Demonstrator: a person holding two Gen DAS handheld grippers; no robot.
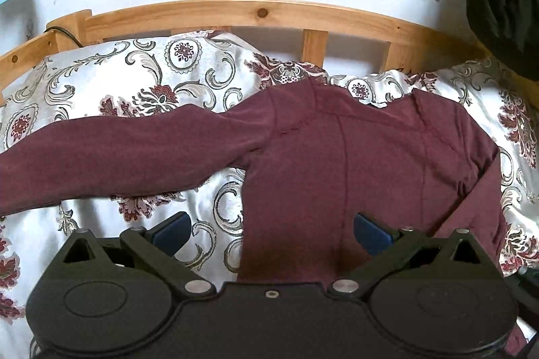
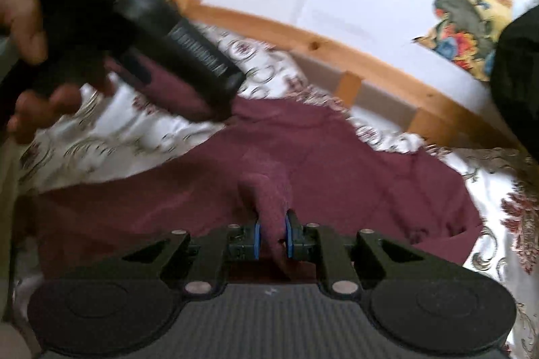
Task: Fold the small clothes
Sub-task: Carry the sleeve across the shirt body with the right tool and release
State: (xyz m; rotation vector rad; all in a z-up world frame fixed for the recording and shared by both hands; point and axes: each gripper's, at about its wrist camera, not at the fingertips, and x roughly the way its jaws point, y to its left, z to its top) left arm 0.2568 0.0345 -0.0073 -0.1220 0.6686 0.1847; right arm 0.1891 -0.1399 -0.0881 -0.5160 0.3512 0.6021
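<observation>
The right gripper (image 2: 273,236) pinches a bunched fold of the maroon knit long-sleeved top (image 1: 353,163) between its blue-edged pads, the cloth rising from the jaws in a soft ridge toward twelve o'clock; judging by the task, this is a fold being carried across the body of the garment. To do it well, I would keep the pinch firm and low, lay the carried edge flat over the torso panel, and let go only once the cloth rests without a twist. The left gripper (image 1: 271,229) hangs spread over the top's lower body, its blue pads well apart with nothing between them, and could pin the fabric so that it does not drag. The top lies on a glossy white satin bedspread with dark red and grey floral scrolls (image 1: 111,79), one sleeve stretched out toward nine o'clock in the left wrist view; satin is likely slippery, so the soft, matte knit may slide. A pale pine bed rail with knots (image 1: 235,11) curves behind, at twelve o'clock.
</observation>
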